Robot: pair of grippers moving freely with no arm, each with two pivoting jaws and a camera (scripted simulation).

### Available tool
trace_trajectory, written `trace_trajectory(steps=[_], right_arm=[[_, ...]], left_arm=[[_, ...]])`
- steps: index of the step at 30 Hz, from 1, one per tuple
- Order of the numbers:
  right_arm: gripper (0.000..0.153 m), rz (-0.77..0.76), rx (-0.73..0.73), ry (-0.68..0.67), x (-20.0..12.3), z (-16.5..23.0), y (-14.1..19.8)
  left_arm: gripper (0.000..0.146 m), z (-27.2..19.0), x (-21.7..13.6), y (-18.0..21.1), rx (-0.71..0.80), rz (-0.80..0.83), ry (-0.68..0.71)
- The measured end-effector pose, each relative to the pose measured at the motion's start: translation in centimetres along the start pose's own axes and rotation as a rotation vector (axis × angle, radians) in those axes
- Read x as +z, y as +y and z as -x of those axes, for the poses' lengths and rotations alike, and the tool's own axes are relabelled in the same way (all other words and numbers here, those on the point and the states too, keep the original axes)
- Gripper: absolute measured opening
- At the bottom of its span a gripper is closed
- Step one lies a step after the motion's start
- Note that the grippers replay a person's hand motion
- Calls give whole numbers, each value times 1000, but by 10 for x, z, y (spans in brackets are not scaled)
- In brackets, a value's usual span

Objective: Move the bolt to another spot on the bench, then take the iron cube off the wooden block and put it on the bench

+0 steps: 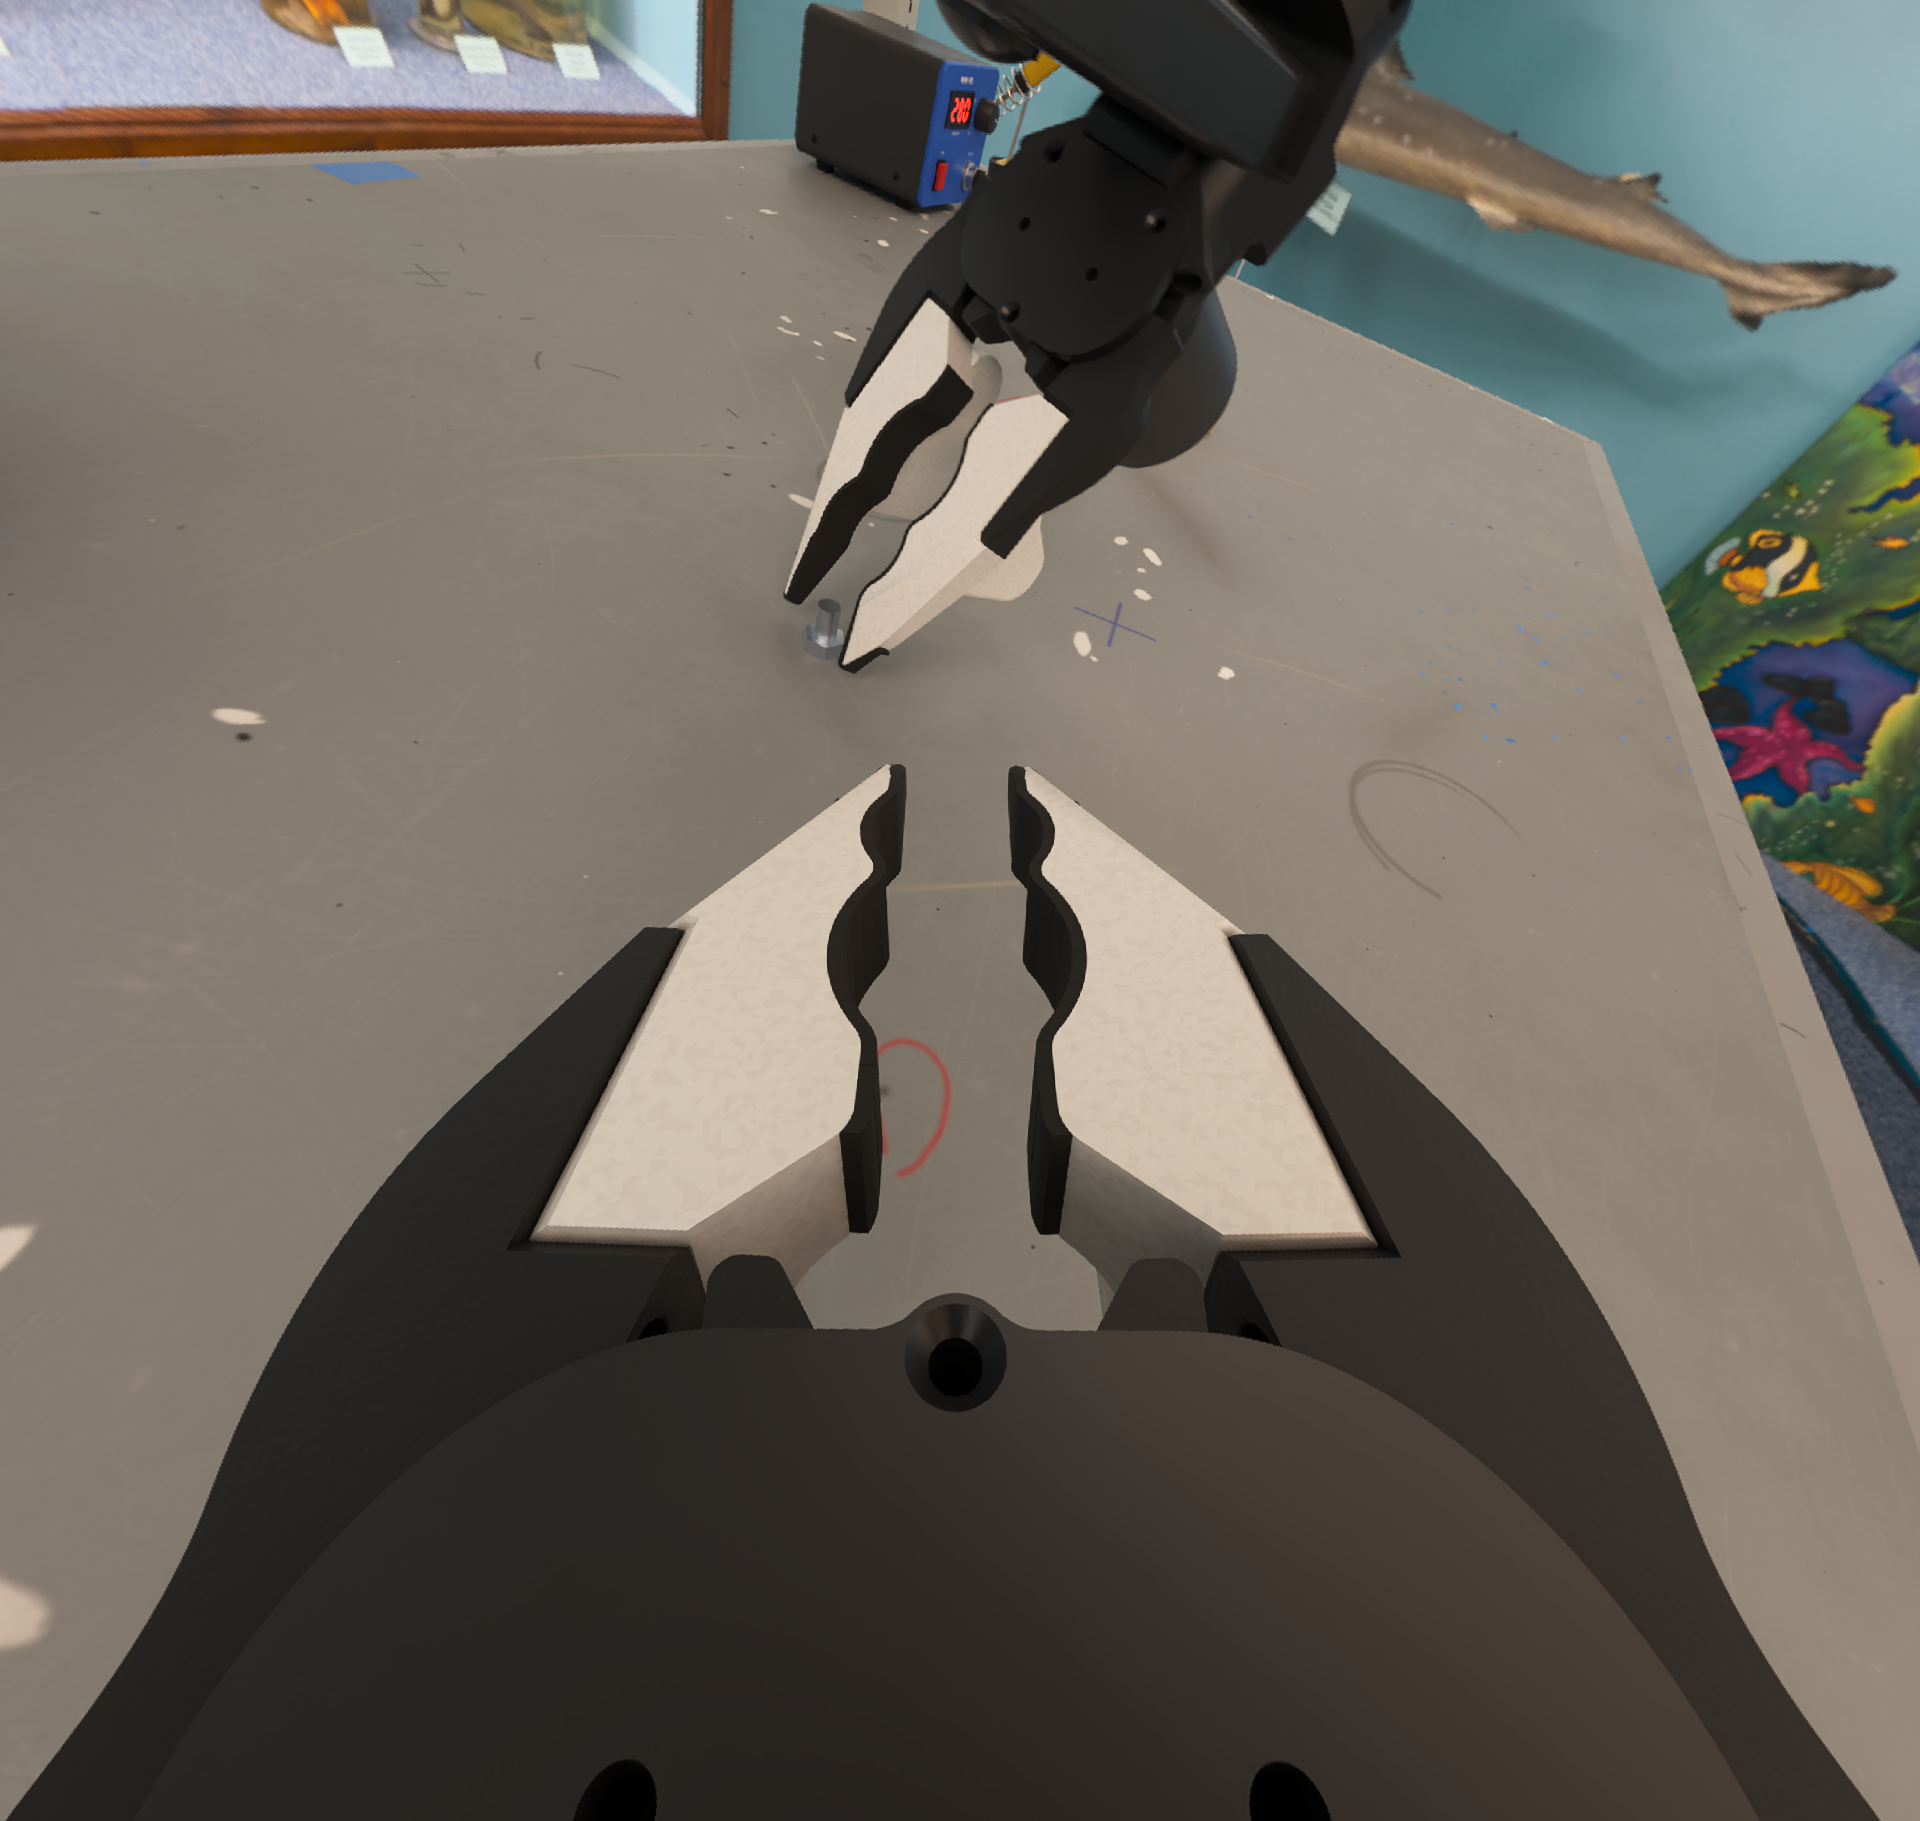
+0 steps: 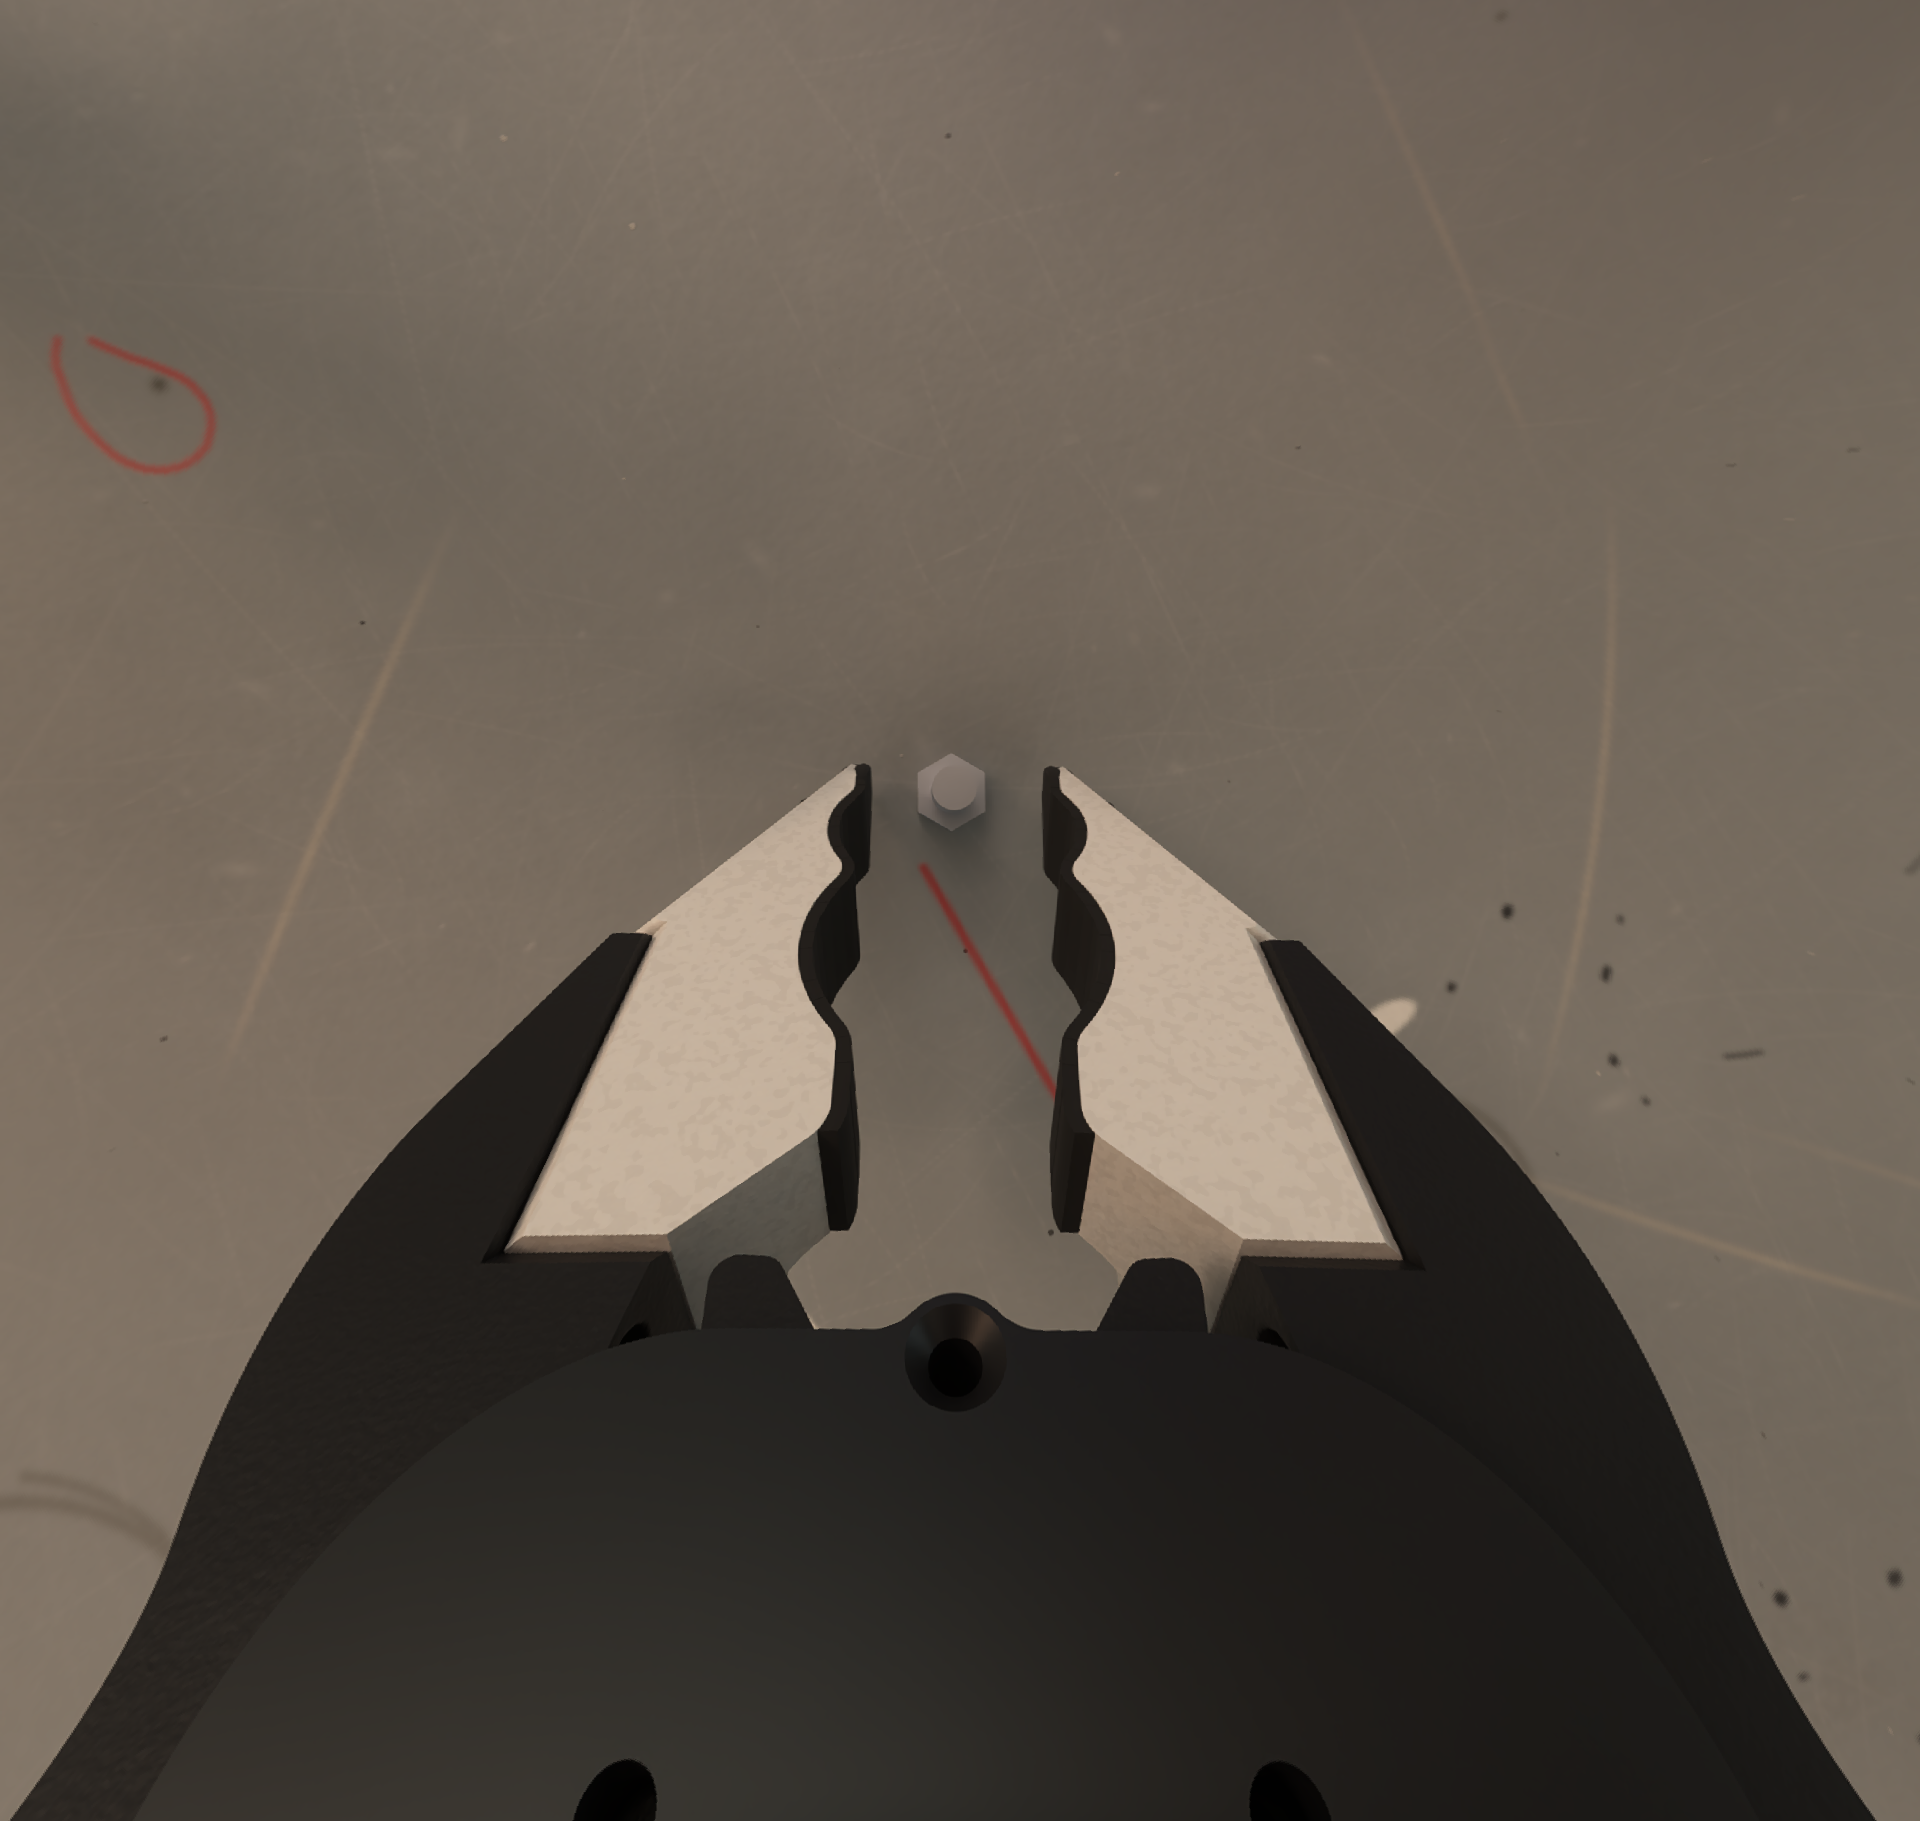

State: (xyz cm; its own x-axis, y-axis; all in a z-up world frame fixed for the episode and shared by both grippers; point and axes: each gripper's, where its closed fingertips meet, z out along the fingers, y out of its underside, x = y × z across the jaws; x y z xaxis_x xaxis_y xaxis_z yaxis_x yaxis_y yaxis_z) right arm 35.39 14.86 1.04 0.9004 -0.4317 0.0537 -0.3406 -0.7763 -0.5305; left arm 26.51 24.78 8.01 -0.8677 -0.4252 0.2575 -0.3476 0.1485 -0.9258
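A small grey bolt (image 1: 825, 629) stands head-down on the grey bench (image 1: 416, 524), shank up. In the right wrist view the bolt (image 2: 951, 791) sits between my right gripper's open fingertips, a gap on each side. My right gripper (image 2: 954, 784) points straight down at it. In the left wrist view the right gripper (image 1: 831, 633) straddles the bolt with its tips at the bench. My left gripper (image 1: 956, 779) is open and empty, above the bench nearer than the bolt. The iron cube and wooden block are not in view.
A black and blue soldering station (image 1: 894, 119) stands at the bench's far edge. The bench's right edge (image 1: 1704, 732) runs diagonally. A red pen loop (image 2: 135, 410) and a red line (image 2: 987, 982) mark the bench top. A display case (image 1: 343, 15) stands behind.
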Motion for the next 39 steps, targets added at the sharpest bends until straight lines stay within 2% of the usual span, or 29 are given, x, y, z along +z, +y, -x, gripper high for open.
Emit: trace_trajectory(steps=[4, 10, 26, 28, 30, 34, 39], right_arm=[[26, 44, 9, -63, 1, 1, 0], [14, 52, 26, -84, 2, -2, 0], [13, 10, 15, 0, 0, 1, 0], [13, -32, -15, -16, -6, 11, -5], [13, -97, -65, -87, -19, 33, -9], [13, -71, -231, -259, -36, 93, 13], [13, -20, -281, -258, -29, 116, 31]], left_arm=[[19, -1, 0, 0, -4, 3, 6], [19, 0, 0, 1, -8, 7, 7], [18, 8, -2, 0, 0, 1, -31], [18, 8, -2, 0, 0, 1, -32], [18, 8, -3, 0, 0, 1, -33], [18, 8, -2, 0, -3, 1, -26], [18, 8, -1, 2, -5, 9, -26]])
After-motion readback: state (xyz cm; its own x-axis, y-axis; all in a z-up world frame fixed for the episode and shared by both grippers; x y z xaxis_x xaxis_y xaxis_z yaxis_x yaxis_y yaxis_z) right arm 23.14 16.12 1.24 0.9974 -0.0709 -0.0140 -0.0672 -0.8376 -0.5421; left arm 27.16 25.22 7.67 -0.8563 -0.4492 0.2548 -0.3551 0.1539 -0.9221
